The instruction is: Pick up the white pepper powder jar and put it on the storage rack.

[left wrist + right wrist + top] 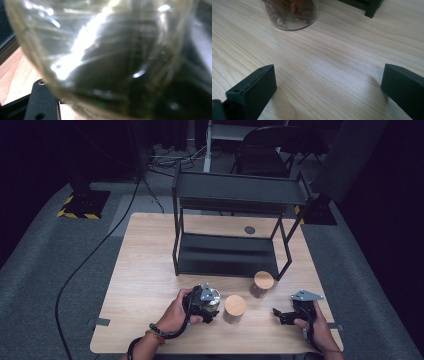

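**Left tool clamped on the glass jar, right tool waited wide**

The left tool (209, 301) was clenched around a clear glass jar (214, 298) near the front edge of the tabletop (145, 285), at about seven o'clock from the black shelf rack (235, 227). In the left gripper view the jar (100, 55) sat so close that it blurred, its curved wall catching bright glare, see-through with a faint yellowish tint. Gripping low on its side probably kept it upright for a lift toward the rack.

Just beside it, at three o'clock, stood a jar with a wooden lid (234, 308); a second lidded jar (262, 283) stood at one o'clock, near the rack's foot. The right tool (281, 316) rested released, its jaws well apart over bare wood, likely parked until needed. Ahead of it, at eleven o'clock, a jar of dried chillies (290, 13) stood untouched.
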